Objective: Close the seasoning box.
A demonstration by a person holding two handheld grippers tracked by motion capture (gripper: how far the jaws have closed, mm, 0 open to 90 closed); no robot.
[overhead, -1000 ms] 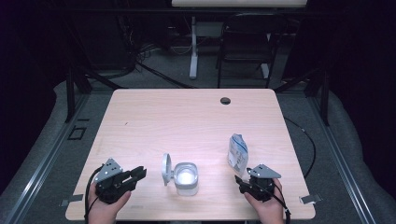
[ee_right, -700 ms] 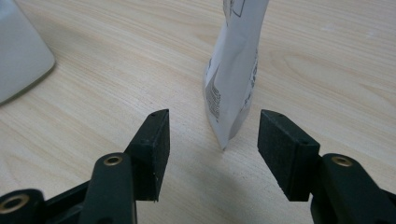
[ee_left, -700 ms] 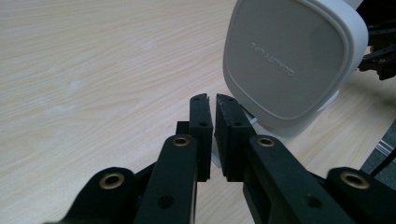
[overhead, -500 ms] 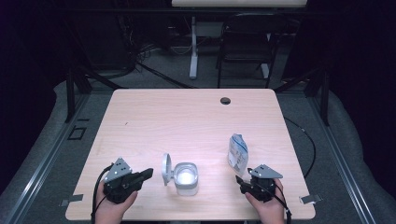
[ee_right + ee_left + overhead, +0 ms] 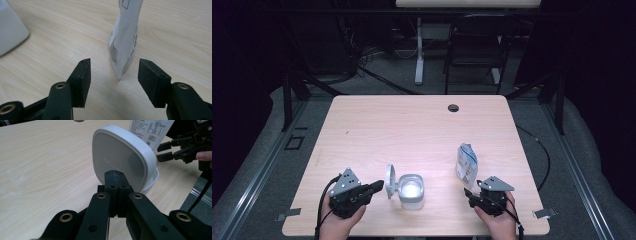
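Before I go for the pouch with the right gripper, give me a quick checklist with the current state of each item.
1. Right gripper fingers open: ok.
2. Pouch upright on the table: ok.
3. Pouch lined up with the gap between the right fingers: ok, it stands just ahead of them, not yet between them.
4. Left gripper fingers shut, nothing between them: ok.
5. Left gripper clear of the container's raised lid: cannot tell, the tips are right at it.
6. White container open, apart from the pouch: ok.
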